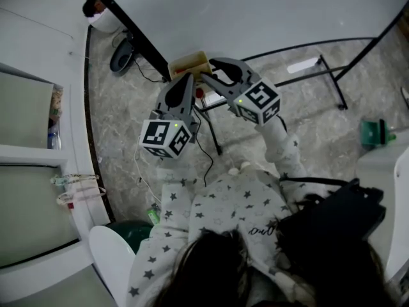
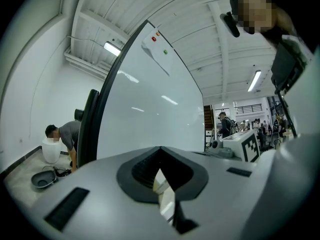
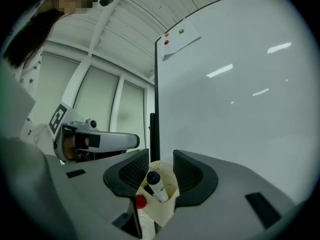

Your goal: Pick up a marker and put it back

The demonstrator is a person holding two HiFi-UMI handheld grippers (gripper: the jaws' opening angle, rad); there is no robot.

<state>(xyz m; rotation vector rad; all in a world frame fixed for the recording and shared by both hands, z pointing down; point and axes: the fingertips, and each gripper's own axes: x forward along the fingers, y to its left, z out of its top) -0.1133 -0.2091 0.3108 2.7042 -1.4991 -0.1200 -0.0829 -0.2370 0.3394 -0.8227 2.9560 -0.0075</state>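
Whiteboard (image 1: 268, 11) blocks everything ahead, its black frame (image 1: 128, 25) running down to the cream holder (image 1: 189, 62), so the holder is reachable only from the person's side or from above. Holder mouth is tight: the marker (image 3: 156, 183) stands between the right gripper's (image 1: 208, 73) spread jaws with slim gaps either side, and the left gripper (image 1: 189, 77) crowds the holder's left. Below, stand legs (image 1: 332, 82) and a cable (image 1: 206, 153) cross the floor; open air right of the grippers

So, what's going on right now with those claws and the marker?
Left gripper shut on holder edge. Right gripper open, marker between jaws, untouched. Marker sits in holder. Nothing in the way.
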